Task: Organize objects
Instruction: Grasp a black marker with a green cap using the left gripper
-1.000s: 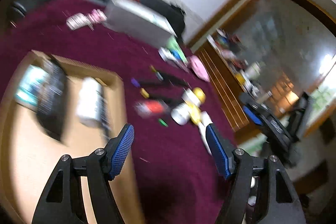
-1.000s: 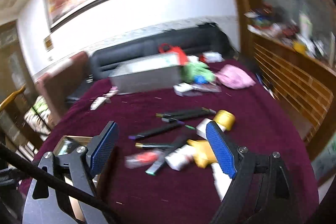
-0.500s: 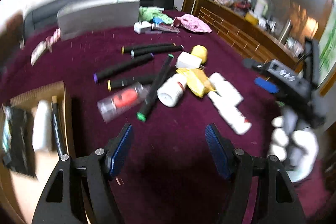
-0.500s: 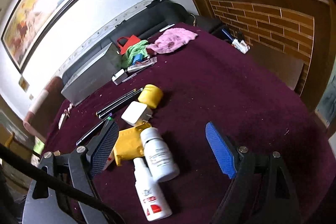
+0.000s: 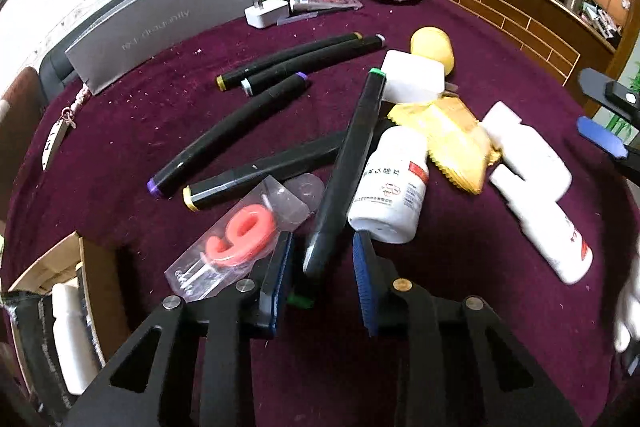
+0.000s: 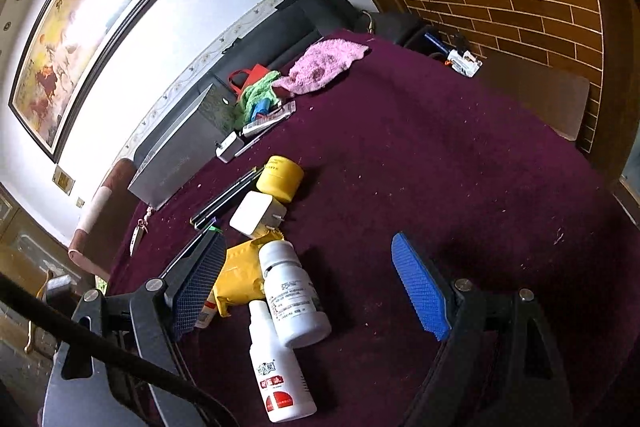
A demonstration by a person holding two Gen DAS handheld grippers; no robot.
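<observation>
Your left tongs (image 5: pixel 322 269) are closing around the green marker (image 5: pixel 344 171), beside the pill bottle (image 5: pixel 394 183); your right tongs (image 6: pixel 308 287) stand apart above the desk (image 6: pixel 460 163).

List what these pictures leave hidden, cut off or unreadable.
- Left wrist view: the cardboard box is cut by the left edge; most contents unseen.
- Left wrist view: the green-capped marker's near end sits behind the closing left hand-held gripper; pad contact unclear.
- Right wrist view: small print on the white bottle is too small to read.
</observation>
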